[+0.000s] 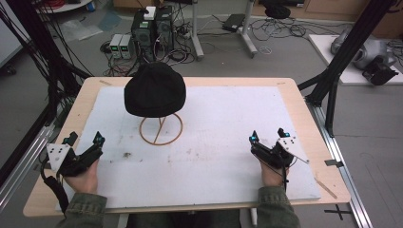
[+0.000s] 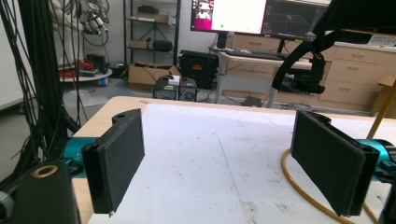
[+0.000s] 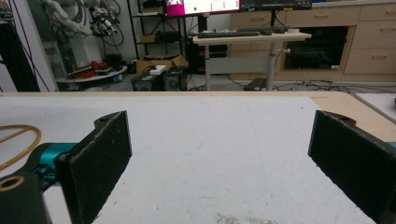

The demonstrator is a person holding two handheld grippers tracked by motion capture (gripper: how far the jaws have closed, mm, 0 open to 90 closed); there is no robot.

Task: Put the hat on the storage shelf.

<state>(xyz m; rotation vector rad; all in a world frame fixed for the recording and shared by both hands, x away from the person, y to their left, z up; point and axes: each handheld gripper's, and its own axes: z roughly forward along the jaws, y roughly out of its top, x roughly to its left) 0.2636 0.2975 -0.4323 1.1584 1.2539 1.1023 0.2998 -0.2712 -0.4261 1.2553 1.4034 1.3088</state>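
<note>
Both tongs rest low at the near edge of the table [image 1: 285,90], probably waiting to begin. The left tongs [image 1: 85,140] and right tongs [image 1: 268,137] are released and hold nothing. The black hat [image 1: 155,90] sits on a wire stand [image 1: 161,129], ahead and between them, nearer the left tongs.

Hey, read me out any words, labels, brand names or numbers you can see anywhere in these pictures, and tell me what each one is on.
None can be read.
Monitor in the left gripper view: window contents too blurred.
Second monitor beside it: lines on a dark screen, too small.
Monitor in the right gripper view: too small.
Black beanie, its wire stand, left gripper and right gripper: no lettering visible.
</note>
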